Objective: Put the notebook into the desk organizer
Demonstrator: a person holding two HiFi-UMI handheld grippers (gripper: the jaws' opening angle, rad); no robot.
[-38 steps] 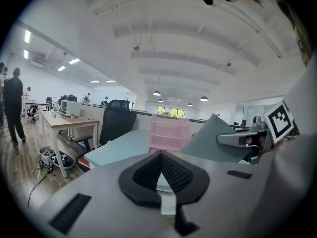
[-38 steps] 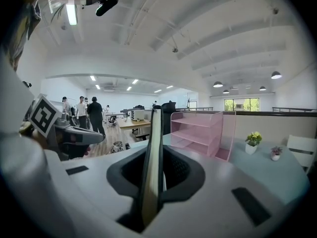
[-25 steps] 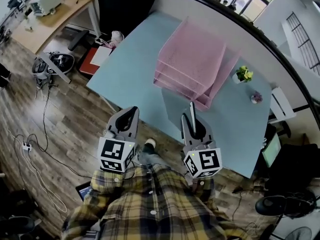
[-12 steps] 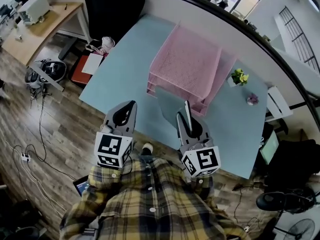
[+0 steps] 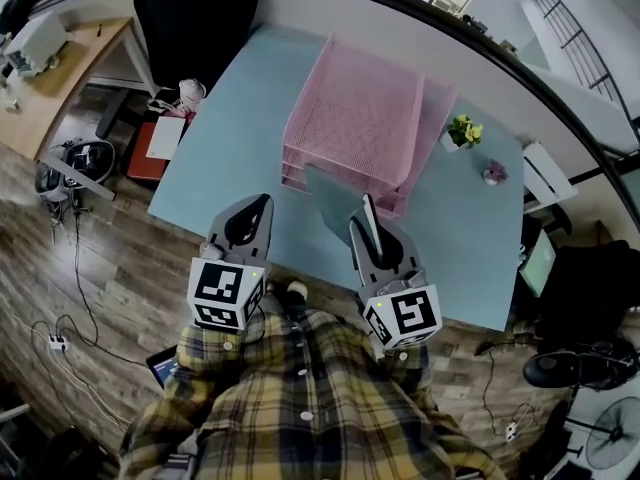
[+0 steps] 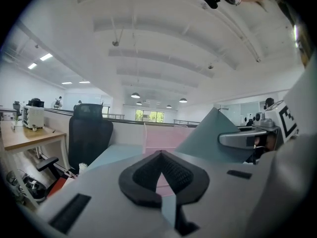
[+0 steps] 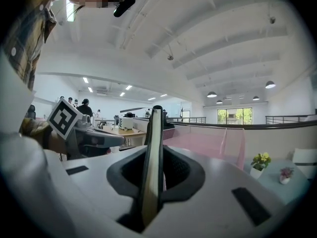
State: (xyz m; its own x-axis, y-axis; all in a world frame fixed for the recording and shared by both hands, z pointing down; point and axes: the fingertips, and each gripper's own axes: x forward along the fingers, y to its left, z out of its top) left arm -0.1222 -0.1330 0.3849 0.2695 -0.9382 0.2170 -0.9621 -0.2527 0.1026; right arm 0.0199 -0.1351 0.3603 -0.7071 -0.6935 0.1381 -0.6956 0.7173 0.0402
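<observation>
The pink mesh desk organizer (image 5: 355, 108) stands on the pale blue table (image 5: 230, 118), straight ahead of both grippers. My right gripper (image 5: 366, 220) is shut on the notebook (image 5: 335, 200), a thin book with a grey-teal cover held upright on edge. In the head view its far corner overlaps the organizer's front. In the right gripper view the notebook (image 7: 152, 182) runs edge-on between the jaws of the right gripper (image 7: 157, 155), with the organizer (image 7: 208, 138) beyond. The left gripper (image 5: 264, 204) hovers at the table's near edge, shut and empty. In the left gripper view the left gripper (image 6: 161, 155) faces the organizer (image 6: 161, 138) and the notebook (image 6: 213, 133).
A small potted plant (image 5: 462, 131) and a smaller pot (image 5: 493, 173) sit on the table right of the organizer. A black office chair (image 5: 195, 13) stands at the far left corner, a wooden desk (image 5: 60, 58) beyond it. Cables lie on the wood floor (image 5: 90, 268).
Both grippers have moved forward toward the organizer, the left one more. The notebook's far corner now reaches the organizer's front. Grips are unchanged.
</observation>
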